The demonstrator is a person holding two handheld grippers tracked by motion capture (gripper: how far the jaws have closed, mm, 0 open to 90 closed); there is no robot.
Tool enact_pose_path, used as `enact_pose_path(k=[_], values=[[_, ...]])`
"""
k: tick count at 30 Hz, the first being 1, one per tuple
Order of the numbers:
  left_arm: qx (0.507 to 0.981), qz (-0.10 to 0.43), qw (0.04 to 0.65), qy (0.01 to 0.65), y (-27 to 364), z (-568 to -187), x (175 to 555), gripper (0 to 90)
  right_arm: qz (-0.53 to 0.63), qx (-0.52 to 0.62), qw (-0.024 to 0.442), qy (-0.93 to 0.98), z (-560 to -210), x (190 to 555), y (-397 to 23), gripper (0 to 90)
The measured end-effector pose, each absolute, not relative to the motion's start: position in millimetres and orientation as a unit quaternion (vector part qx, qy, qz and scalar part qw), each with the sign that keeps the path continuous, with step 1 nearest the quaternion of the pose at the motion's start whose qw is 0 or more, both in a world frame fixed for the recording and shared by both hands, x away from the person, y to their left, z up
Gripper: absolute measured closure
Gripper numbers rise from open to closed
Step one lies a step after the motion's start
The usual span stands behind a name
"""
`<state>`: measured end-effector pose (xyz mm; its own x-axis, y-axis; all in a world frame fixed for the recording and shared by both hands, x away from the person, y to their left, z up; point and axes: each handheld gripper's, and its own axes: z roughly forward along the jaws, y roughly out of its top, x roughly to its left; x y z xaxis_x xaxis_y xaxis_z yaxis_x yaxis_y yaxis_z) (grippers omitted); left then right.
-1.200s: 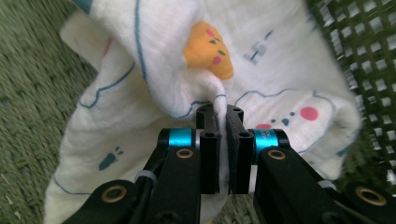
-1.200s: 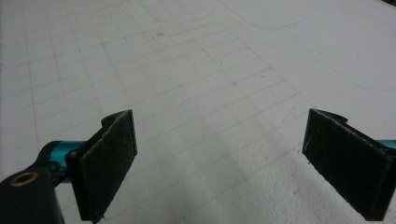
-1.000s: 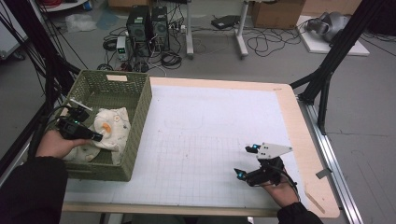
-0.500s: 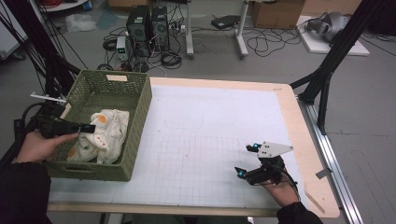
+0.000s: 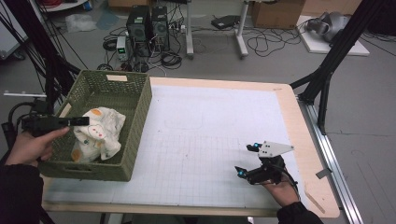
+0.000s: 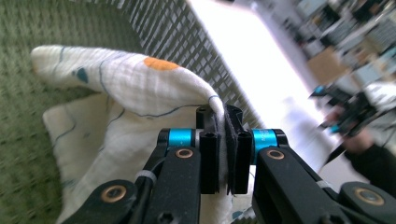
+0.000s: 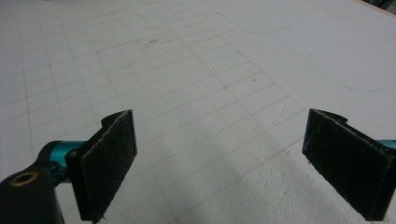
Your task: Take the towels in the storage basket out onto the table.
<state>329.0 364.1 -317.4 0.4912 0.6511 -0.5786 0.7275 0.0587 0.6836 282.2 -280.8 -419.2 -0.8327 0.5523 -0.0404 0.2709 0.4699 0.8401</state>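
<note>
Fingers (image 6: 223, 140) — cloth (image 6: 140, 93) in basket (image 5: 135, 100)

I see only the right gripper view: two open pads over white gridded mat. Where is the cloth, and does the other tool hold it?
Observer: The cloth lies in the green basket at the table's left side.
Operator: Is the left tool closed on it?
Observer: Yes, the left tool pinches a fold of the cloth between its pads.
Operator: And my right tool?
Observer: The right tool is open above the mat, near the front right, with nothing in it.
</note>
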Motion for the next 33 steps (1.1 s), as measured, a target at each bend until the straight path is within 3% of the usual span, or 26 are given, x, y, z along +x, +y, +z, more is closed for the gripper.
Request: enact_pose_path(k=[10,22,33], values=[[0.625,-0.06,0.604,0.49,374,-297,323,85.7,0.453,0.244,0.155,0.843,-419,283,-281,9.1],[0.621,-0.067,0.631,0.46,368,-265,323,85.7,0.452,0.243,0.154,0.844,-420,284,-280,9.1],[0.64,-0.072,0.65,0.404,329,-223,325,85.7,0.452,0.242,0.153,0.845,-420,284,-279,9.0]])
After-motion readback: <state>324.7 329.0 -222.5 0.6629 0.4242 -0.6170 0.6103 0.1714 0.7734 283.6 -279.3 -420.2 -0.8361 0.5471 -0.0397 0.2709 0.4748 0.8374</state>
